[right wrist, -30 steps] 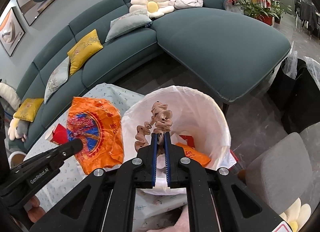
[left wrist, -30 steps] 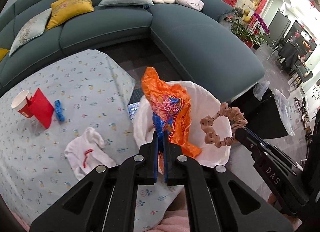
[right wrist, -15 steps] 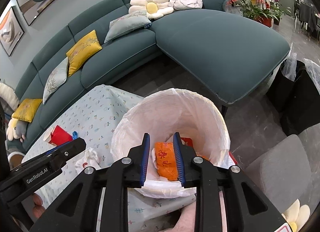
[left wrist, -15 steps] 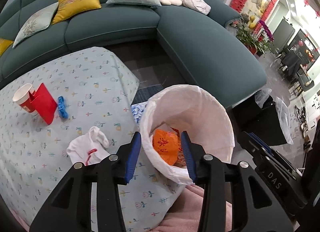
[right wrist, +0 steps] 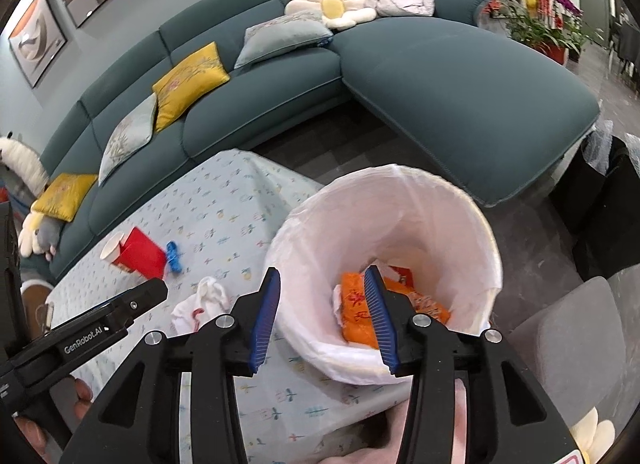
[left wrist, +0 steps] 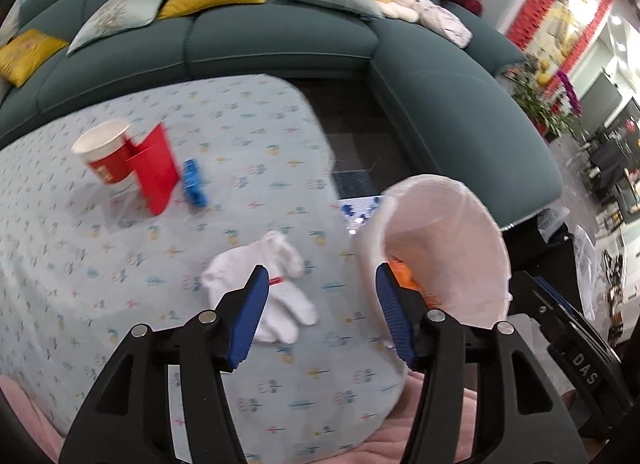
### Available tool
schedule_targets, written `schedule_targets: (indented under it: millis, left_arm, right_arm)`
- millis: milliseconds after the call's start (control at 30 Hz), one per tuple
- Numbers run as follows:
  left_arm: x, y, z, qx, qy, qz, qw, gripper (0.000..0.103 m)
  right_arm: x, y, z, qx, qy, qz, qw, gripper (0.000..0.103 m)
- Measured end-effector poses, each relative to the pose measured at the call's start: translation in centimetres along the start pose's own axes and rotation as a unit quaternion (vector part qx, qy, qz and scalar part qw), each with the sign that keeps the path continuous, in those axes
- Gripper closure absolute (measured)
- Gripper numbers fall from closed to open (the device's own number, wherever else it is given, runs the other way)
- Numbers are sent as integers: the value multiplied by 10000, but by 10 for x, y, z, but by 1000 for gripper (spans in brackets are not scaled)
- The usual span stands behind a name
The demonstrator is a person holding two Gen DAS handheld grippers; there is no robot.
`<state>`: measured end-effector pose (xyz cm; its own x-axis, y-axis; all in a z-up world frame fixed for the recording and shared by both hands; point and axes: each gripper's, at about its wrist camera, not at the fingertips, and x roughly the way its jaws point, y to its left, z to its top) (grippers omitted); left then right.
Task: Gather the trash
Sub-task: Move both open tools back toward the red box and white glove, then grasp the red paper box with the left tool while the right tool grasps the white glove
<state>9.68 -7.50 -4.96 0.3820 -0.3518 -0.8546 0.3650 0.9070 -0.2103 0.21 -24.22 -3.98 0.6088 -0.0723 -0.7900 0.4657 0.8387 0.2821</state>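
Right wrist view: both jaws wide, empty; one bin [right wrist: 472,220], perhaps two orange wrappers [right wrist: 358,310].

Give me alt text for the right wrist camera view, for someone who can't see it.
The open, empty right gripper hangs over a white-lined trash bin holding an orange wrapper. Left of the bin, on a patterned tablecloth, lie a crumpled white tissue, a red box, a paper cup and a blue scrap; a teal sofa curves behind.
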Motion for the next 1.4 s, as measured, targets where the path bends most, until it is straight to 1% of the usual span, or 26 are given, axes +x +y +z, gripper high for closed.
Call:
schedule_targets:
  millis: [267, 300, 333, 367, 533, 667, 800, 900, 1067, 1133, 1400]
  left_arm:
    - [-1, 58, -11, -426, 77, 269, 9987, 49]
    - [-1, 64, -12, -456, 79, 295, 9985, 48]
    - [-1, 71, -13, -495, 77, 337, 9982, 44]
    - [-2, 77, -14, -529, 59, 382, 9978, 42]
    - [-3, 109, -16, -709, 53, 563, 9959, 41]
    - [-2, 132, -17, -861, 69, 640, 9942, 41]
    - [0, 152, -16, -985, 65, 736, 9924, 37]
    - [3, 161, -13, -1029, 75, 773, 9917, 35]
    - [10, 171, 1, -1075, -6, 837, 9907, 27]
    - [13, 171, 7, -1029, -52, 875, 9908, 25]
    - [37, 165, 37, -847, -74, 914, 9922, 24]
  right_arm:
    - [19, 47, -16, -374, 283, 188, 9987, 59]
    - [21, 52, -18, -408, 311, 207, 9985, 57]
    - [25, 59, -21, -459, 340, 231, 9981, 54]
    - [27, 64, -23, -496, 362, 243, 9978, 53]
    - [46, 93, -34, -707, 583, 316, 9953, 53]
    - [64, 111, -42, -821, 784, 360, 9929, 53]
    - [79, 125, -47, -888, 941, 393, 9908, 53]
    - [91, 136, -48, -958, 1034, 405, 9892, 53]
    - [108, 150, -47, -1034, 1120, 419, 9874, 53]
    - [117, 154, -47, -1059, 1166, 405, 9867, 53]
    - [151, 153, -48, -1010, 1384, 309, 9847, 54]
